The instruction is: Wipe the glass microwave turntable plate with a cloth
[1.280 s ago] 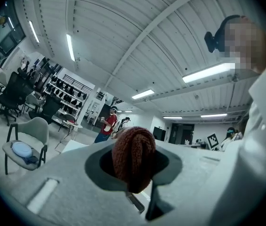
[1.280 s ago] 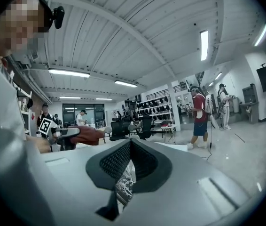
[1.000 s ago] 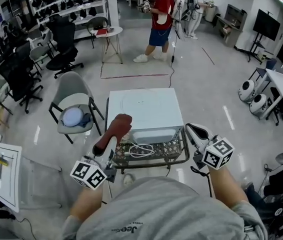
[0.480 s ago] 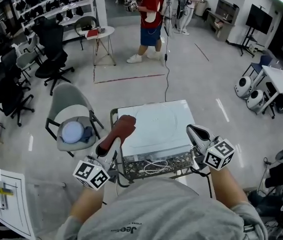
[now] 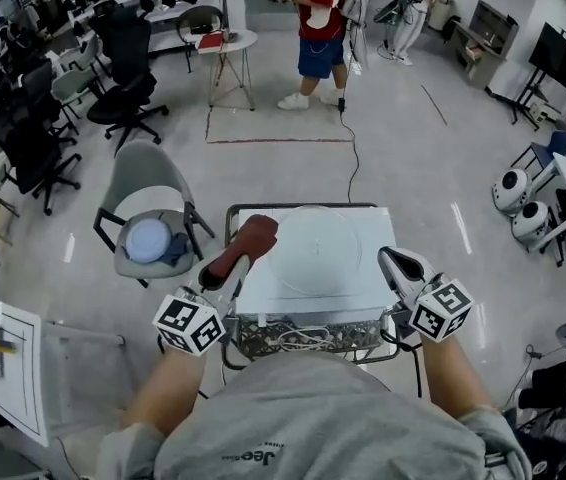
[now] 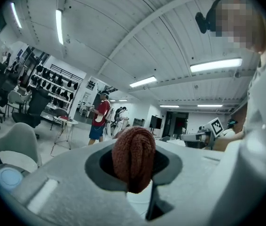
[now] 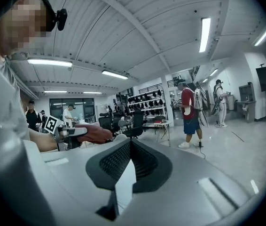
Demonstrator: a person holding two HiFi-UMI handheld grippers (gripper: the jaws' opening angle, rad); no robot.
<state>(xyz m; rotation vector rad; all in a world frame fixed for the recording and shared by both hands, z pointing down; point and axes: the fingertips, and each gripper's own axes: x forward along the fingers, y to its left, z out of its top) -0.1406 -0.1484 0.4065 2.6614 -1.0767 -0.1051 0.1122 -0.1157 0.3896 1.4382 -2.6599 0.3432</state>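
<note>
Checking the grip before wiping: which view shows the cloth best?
The left gripper view: the red-brown cloth sits bunched between the jaws of the left gripper, which are shut on it, close up. The head view shows it from above, small, over the microwave's left side. The right gripper view catches only a distant side glimpse.

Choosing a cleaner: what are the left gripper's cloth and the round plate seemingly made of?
Rust-brown cloth: matte terry-like fabric, fuzzy nubby pile. Round clear plate: probably glass, possibly plastic; white appliance top shows through, only a faint rim visible.
</note>
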